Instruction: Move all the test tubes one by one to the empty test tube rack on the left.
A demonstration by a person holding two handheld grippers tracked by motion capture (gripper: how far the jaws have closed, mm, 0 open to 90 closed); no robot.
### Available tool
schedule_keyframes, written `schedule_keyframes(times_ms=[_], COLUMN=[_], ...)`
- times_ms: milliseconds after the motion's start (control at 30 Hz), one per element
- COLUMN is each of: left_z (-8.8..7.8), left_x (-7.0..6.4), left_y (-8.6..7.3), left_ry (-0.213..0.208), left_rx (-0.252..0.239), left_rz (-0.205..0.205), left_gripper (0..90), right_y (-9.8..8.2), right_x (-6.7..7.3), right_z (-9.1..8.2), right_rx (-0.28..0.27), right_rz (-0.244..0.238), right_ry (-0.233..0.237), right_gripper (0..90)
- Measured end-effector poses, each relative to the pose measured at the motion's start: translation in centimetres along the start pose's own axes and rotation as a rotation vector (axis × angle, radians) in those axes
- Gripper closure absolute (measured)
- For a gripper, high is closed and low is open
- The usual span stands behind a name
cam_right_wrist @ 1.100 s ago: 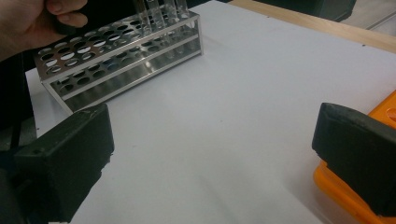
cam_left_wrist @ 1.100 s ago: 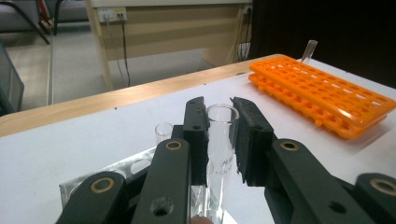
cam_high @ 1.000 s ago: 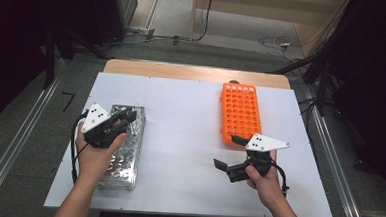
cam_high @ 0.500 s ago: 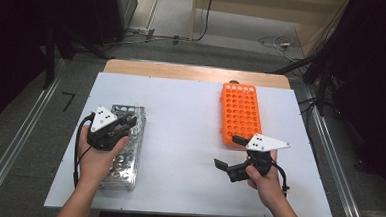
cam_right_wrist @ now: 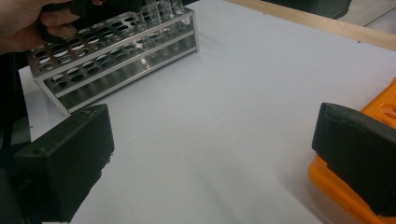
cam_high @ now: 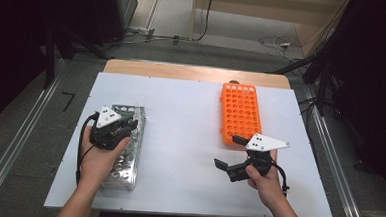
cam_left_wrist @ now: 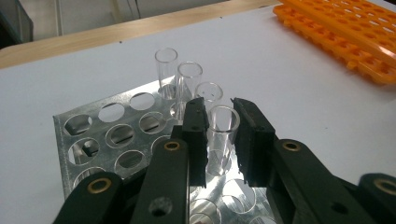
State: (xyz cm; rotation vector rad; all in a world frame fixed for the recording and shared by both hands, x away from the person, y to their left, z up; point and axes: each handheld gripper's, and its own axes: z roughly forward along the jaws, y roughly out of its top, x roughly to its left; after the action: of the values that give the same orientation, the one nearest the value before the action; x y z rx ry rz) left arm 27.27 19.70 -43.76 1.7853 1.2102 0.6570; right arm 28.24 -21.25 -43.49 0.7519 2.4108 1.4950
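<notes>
- Left gripper view: the left gripper [cam_left_wrist: 219, 135] has its two black jaws closed on a clear glass tube [cam_left_wrist: 220, 140]. The tube stands upright in a hole of the metal rack [cam_left_wrist: 93, 140], in the middle of the frame.
- Three more clear tubes [cam_left_wrist: 187, 84] stand in a row behind it, toward the top.
- High view: the metal rack sits at the lower left of the white table [cam_high: 180, 113], and the orange rack [cam_high: 241, 113] lies at the upper right.
- Right gripper view: the right gripper [cam_right_wrist: 210, 154] has its jaws wide apart and holds nothing, just beside the orange rack.
</notes>
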Motion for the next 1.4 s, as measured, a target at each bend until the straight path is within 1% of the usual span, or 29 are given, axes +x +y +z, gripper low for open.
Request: schedule_keyframes(times_ms=[233,300,333,400,467,500,567,600,700,733,833,867,1000,1100,1133,1167,1233,1400], left_z=[0.0,-0.1,-0.2,-0.5,-0.7,-0.8,-1.0,-1.1,-1.4,-1.5,-1.7,-1.7,-1.9,-1.9,-2.0,-2.1,-2.2,-2.3], left_x=[-0.1,-0.1,0.0,0.1,0.1,0.1,-0.1,-0.3,-0.7,-0.8,-1.5,-1.7,-2.5,-3.0,-3.2,-3.4,-3.6,-4.1], left_y=[0.1,0.1,0.2,0.2,0.2,0.3,0.3,0.4,0.5,0.5,0.6,0.5,0.5,0.5,0.5,0.5,0.5,0.4], left_ry=[-0.004,0.004,0.007,0.002,-0.018,-0.031,-0.039,-0.051,-0.074,-0.085,-0.094,-0.104,-0.136,-0.164,-0.172,-0.18,-0.19,-0.227], left_rx=[0.014,0.012,0.004,-0.008,-0.024,-0.033,-0.045,-0.054,-0.074,-0.081,-0.094,-0.1,-0.112,-0.119,-0.123,-0.138,-0.156,-0.167], left_rz=[0.003,-0.005,-0.015,-0.032,-0.044,-0.046,-0.042,-0.041,-0.033,-0.034,-0.017,-0.018,-0.017,-0.007,-0.006,-0.009,-0.002,0.003], left_gripper=[72.5,68.5,64.9,59.8,56.4,55.4,51.1,48.8,40.8,37.1,24.0,20.1,11.0,4.0,2.6,1.1,0.0,0.0], right_y=[-0.1,0.0,0.0,0.0,0.0,0.0,0.0,0.0,0.1,0.2,0.3,0.3,0.3,0.4,0.5,0.5,0.6,0.8], right_x=[0.0,-0.1,-0.1,-0.2,-0.4,-0.4,-0.6,-0.7,-0.9,-1.0,-1.3,-1.5,-1.9,-2.3,-2.5,-2.7,-3.0,-4.2], right_z=[0.1,0.0,-0.1,-0.2,-0.2,-0.2,-0.2,-0.2,-0.3,-0.3,-0.4,-0.4,-0.4,-0.3,-0.2,-0.2,-0.1,0.2], right_rx=[0.004,0.002,-0.001,-0.007,-0.01,-0.009,-0.01,-0.011,-0.016,-0.017,-0.019,-0.02,-0.019,-0.021,-0.02,-0.02,-0.021,-0.012], right_rz=[0.003,0.005,0.003,0.007,0.007,0.012,0.015,0.015,0.023,0.023,0.03,0.031,0.044,0.047,0.05,0.053,0.06,0.066], right_ry=[-0.001,-0.007,-0.01,-0.015,-0.019,-0.022,-0.026,-0.027,-0.034,-0.036,-0.042,-0.045,-0.053,-0.062,-0.066,-0.069,-0.073,-0.095], right_gripper=[0.0,0.0,0.0,0.0,0.0,0.0,0.0,0.0,0.0,0.0,0.0,0.0,0.0,0.0,0.0,0.0,0.0,0.0])
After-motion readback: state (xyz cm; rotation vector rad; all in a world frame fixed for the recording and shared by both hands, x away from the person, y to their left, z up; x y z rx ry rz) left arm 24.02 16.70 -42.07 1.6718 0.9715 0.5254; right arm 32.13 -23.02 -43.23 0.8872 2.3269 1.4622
